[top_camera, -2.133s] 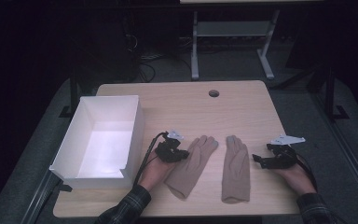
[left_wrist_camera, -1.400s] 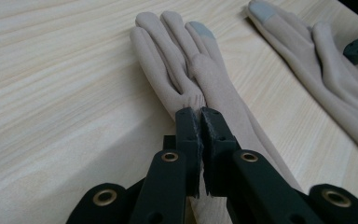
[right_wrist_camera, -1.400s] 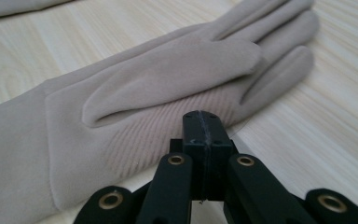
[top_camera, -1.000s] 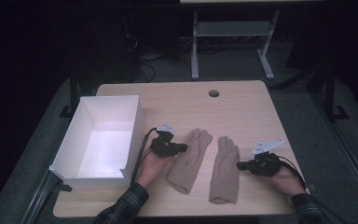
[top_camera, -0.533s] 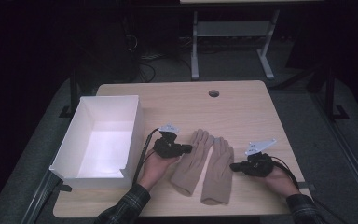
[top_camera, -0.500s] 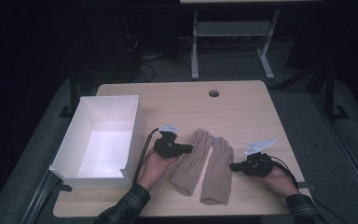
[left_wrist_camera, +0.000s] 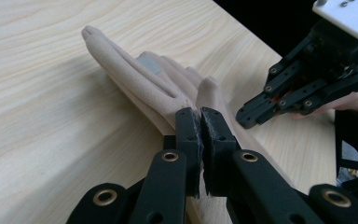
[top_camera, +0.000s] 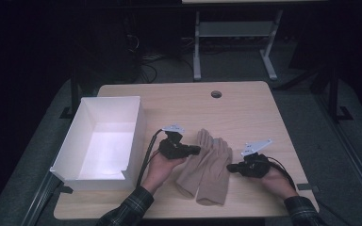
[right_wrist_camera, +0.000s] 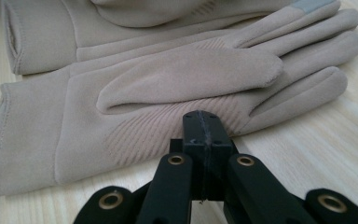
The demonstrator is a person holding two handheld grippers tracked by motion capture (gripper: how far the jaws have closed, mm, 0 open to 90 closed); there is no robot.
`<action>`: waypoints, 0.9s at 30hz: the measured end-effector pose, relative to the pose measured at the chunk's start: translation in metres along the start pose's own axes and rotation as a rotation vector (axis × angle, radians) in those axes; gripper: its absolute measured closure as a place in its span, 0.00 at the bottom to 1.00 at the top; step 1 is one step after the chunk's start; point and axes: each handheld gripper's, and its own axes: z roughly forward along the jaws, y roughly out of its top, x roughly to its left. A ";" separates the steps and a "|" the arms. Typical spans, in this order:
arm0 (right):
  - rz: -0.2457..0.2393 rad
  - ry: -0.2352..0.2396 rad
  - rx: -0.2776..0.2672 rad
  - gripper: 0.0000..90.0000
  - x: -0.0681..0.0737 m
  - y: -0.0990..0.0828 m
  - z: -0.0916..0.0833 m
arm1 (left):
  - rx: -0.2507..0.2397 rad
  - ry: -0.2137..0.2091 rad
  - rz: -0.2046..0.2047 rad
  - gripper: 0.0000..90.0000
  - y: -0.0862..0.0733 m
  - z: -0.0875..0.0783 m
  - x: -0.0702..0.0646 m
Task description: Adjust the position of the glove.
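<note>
I'm nudging the right glove (top_camera: 214,172) against the left glove (top_camera: 194,162), both lying just right of the white box (top_camera: 104,141). Left gripper (top_camera: 197,150) & right gripper (top_camera: 230,167) jaws closed, holding nothing. Pairing nearly done; boxing prob. left.

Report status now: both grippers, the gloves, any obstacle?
Left gripper shut at left glove. Right gripper shut beside right glove. Gloves overlap. White box stands apart.

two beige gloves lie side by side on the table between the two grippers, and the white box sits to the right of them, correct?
Not quite: the white box sits to the left of the gloves, beside the left gripper, as the high view shows. The gloves do lie side by side on the table, between it and the right gripper.
</note>
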 end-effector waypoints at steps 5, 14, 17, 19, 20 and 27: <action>0.001 0.003 0.000 1.00 0.001 0.005 0.005 | -0.003 -0.019 0.008 0.96 0.005 0.006 -0.006; -0.019 0.017 0.002 1.00 0.011 0.018 0.021 | 0.037 -0.040 0.034 0.96 0.005 0.024 -0.016; -0.028 0.016 0.000 1.00 0.012 0.019 0.023 | 0.055 -0.042 0.045 0.96 0.003 0.029 -0.019; -0.030 0.014 0.004 1.00 0.013 0.021 0.024 | 0.071 -0.041 0.053 0.96 0.001 0.033 -0.021; -0.034 0.012 0.002 1.00 0.013 0.021 0.024 | 0.077 -0.043 0.057 0.96 0.000 0.035 -0.022; -0.027 0.011 0.000 1.00 0.014 0.020 0.025 | 0.119 -0.042 0.077 0.94 -0.008 0.052 -0.025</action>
